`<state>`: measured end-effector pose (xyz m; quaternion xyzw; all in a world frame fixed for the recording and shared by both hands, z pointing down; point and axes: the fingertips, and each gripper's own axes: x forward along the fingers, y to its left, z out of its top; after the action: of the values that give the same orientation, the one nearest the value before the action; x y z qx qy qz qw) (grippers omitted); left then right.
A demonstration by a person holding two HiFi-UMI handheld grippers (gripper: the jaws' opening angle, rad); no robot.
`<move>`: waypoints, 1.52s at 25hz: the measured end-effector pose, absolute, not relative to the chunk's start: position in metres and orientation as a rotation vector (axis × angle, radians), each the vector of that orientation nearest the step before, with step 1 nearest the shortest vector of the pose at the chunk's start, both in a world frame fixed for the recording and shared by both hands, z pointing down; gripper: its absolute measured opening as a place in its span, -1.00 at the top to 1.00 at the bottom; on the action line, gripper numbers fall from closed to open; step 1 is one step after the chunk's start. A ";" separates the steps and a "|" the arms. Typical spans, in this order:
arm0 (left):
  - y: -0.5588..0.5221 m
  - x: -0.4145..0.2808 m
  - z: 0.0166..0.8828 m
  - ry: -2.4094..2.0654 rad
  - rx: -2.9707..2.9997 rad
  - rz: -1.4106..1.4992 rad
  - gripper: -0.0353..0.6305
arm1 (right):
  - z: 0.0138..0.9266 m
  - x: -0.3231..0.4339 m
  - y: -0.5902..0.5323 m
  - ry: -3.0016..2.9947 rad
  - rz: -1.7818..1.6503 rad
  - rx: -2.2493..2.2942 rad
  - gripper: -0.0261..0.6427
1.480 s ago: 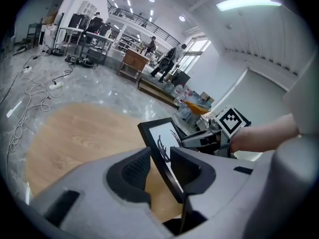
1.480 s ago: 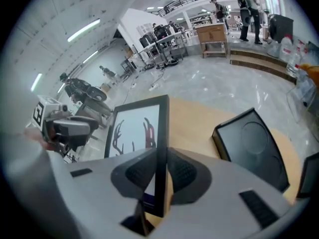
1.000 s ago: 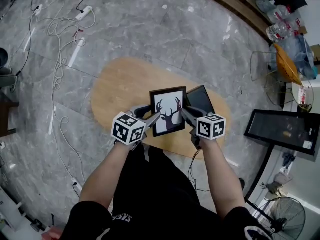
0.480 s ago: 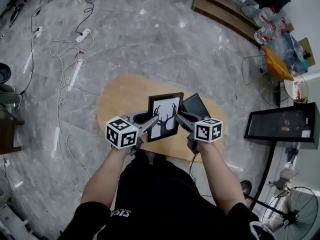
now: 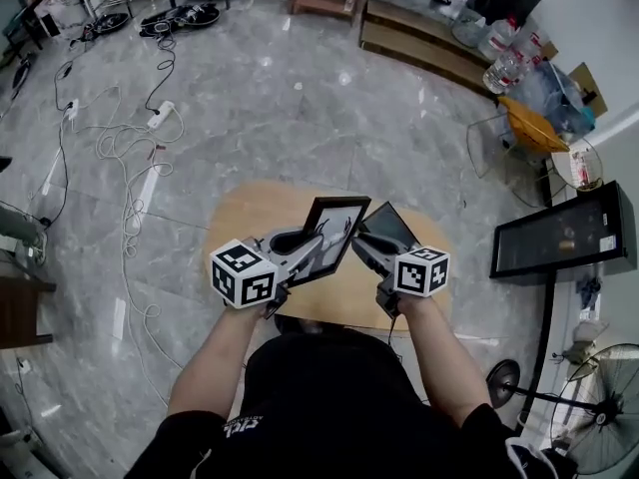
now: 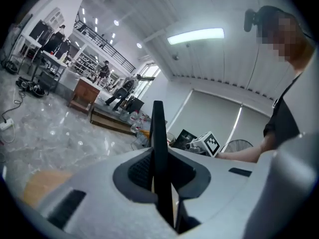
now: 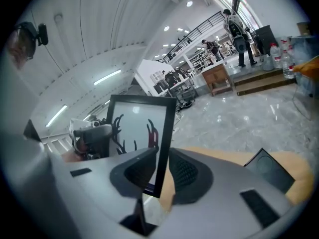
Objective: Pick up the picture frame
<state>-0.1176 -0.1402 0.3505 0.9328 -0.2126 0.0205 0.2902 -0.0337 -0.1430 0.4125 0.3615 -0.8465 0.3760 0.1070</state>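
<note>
The picture frame, with its black antler print, hangs tilted in the air above the oval wooden surface. The left claw clamps the frame's left edge, jaws closing. The right claw grips the opposite edge, jaws opening. A dark panel lies on the surface just beside.
</note>
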 end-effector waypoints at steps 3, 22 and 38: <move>-0.140 -0.121 0.340 -0.578 2.535 0.093 0.75 | 0.399 -0.032 -0.139 -2.520 1.085 1.101 0.67; -0.171 -0.051 0.259 -0.995 2.608 0.095 0.75 | 0.299 0.204 -0.134 -2.644 0.667 1.395 0.87; -0.172 0.022 0.197 -1.134 2.665 -0.006 0.75 | 0.200 0.311 -0.134 -2.778 0.302 1.481 0.91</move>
<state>0.0218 -0.1720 0.1966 0.9132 -0.3888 -0.0022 0.1225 0.3109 -0.1337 0.2003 0.4684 -0.8783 0.0955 -0.0104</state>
